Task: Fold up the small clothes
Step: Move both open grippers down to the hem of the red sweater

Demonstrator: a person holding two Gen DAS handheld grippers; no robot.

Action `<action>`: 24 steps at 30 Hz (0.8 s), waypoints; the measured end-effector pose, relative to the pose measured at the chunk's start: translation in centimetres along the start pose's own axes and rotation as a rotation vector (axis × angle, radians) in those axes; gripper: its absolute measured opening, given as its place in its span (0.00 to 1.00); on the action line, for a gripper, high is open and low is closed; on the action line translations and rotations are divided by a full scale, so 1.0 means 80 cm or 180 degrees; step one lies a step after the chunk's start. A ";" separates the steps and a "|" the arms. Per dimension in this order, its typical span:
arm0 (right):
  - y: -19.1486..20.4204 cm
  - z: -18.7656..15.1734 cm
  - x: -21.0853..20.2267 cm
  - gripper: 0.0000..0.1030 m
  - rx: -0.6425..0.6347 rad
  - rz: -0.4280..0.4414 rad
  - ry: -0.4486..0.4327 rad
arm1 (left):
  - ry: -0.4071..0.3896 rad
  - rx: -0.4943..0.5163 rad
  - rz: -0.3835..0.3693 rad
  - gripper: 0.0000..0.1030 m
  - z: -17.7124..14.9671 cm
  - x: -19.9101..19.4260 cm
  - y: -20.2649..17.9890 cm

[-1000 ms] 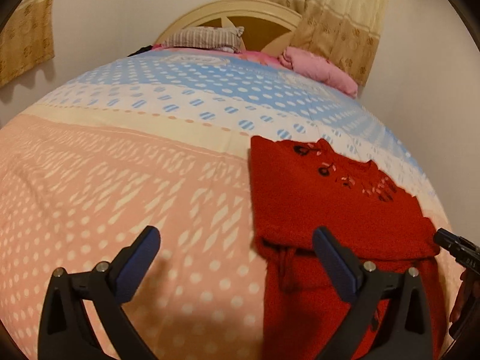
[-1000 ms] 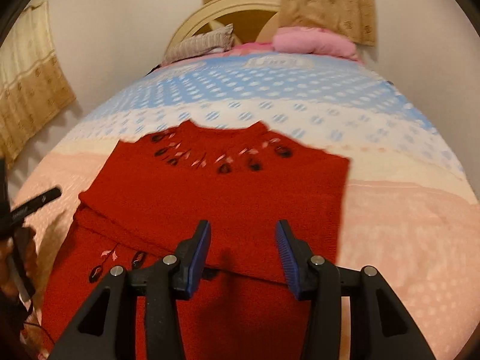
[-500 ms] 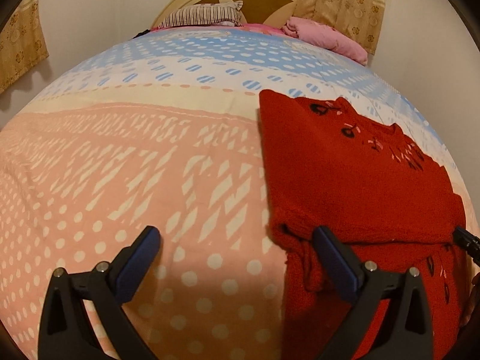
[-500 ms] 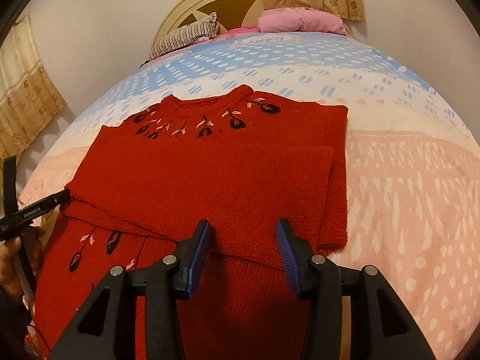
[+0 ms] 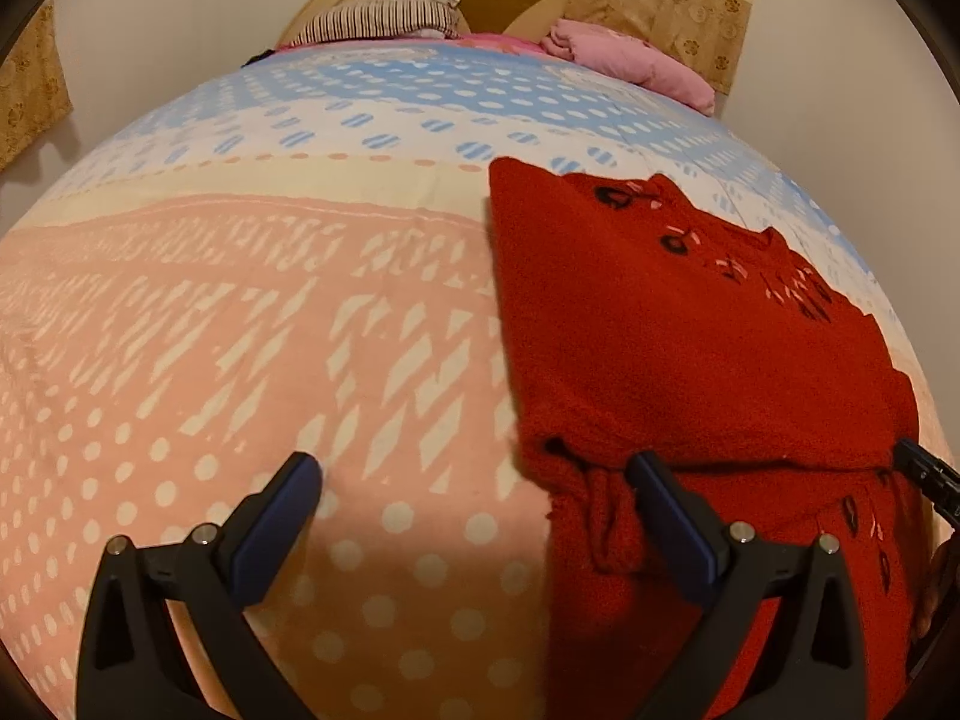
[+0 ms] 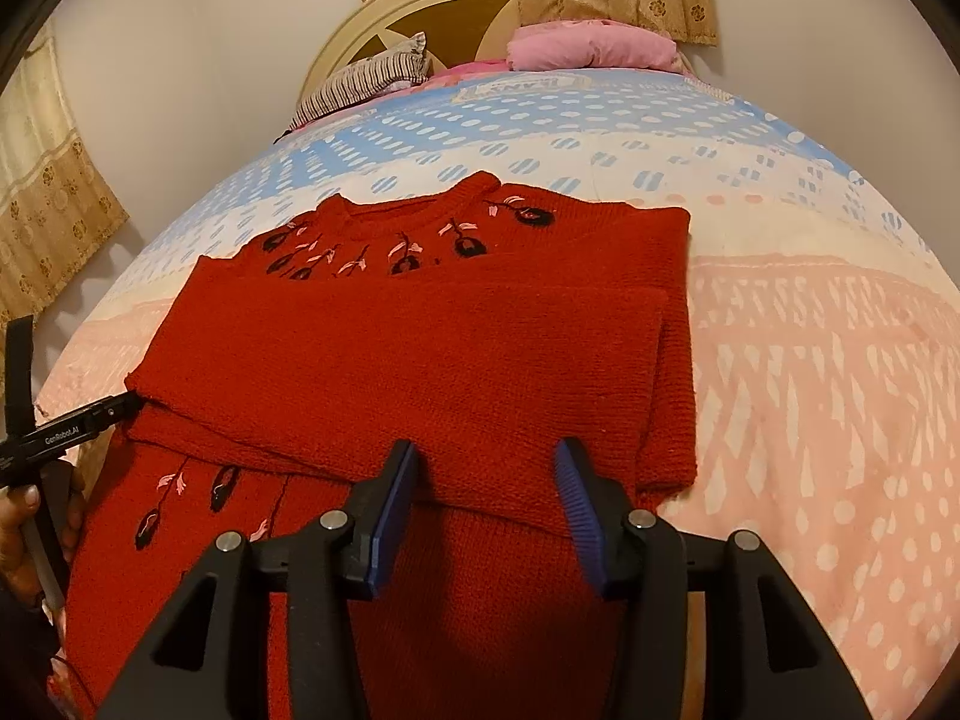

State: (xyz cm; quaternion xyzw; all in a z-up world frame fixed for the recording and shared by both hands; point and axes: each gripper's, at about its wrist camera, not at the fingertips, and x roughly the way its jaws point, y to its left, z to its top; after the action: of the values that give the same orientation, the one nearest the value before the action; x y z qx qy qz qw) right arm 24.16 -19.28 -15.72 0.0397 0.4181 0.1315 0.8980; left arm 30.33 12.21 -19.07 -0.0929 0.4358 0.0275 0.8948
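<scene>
Sweater (image 6: 420,372) folded on bed (image 5: 240,330); left tool (image 5: 474,480) wide | right tool (image 6: 486,468) half-open, seemingly empty

sweater's (image 6: 420,372) lower hem beyond frame

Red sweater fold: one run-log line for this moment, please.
stage: mid-fold | red sweater: flat on bedspread, sleeves folded across | left gripper: open, at sweater's edge | right gripper: open, above lower fold

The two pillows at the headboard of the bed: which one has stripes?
The striped grey-and-white pillow, lying on the left in front of the round wooden headboard, has stripes. The plain pink pillow to its right has none.
</scene>
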 end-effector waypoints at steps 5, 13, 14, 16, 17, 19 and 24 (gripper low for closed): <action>0.000 0.002 -0.001 0.49 0.0006 0.0012 0.0031 | -0.0073 0.0205 0.0172 1.00 -0.001 -0.008 -0.015; 0.017 -0.007 -0.041 0.55 -0.0067 0.0071 -0.0055 | -0.0295 0.0382 0.0042 1.00 -0.019 -0.072 -0.035; 0.019 -0.010 -0.045 0.55 -0.0081 0.0079 -0.0065 | -0.0335 0.0404 0.0011 1.00 -0.021 -0.082 -0.036; 0.022 -0.019 -0.058 0.55 -0.0092 0.0111 -0.0085 | -0.0383 0.0403 -0.0047 1.00 -0.025 -0.100 -0.037; 0.023 -0.022 -0.062 0.55 -0.0082 0.0135 -0.0090 | -0.0410 0.0393 -0.0085 1.00 -0.027 -0.109 -0.037; 0.024 -0.029 -0.071 0.55 -0.0045 0.0172 -0.0104 | -0.0431 0.0391 -0.0129 1.00 -0.030 -0.122 -0.038; 0.031 -0.046 -0.093 0.55 -0.0066 0.0245 -0.0124 | -0.0516 0.0438 -0.0178 1.00 -0.040 -0.156 -0.046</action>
State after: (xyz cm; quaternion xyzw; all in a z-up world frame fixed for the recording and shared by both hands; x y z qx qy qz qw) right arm 16.26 -19.07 -12.15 0.0490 0.3972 0.1694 0.9006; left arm 20.61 8.39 -10.66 -0.0409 0.3601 -0.0201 0.9318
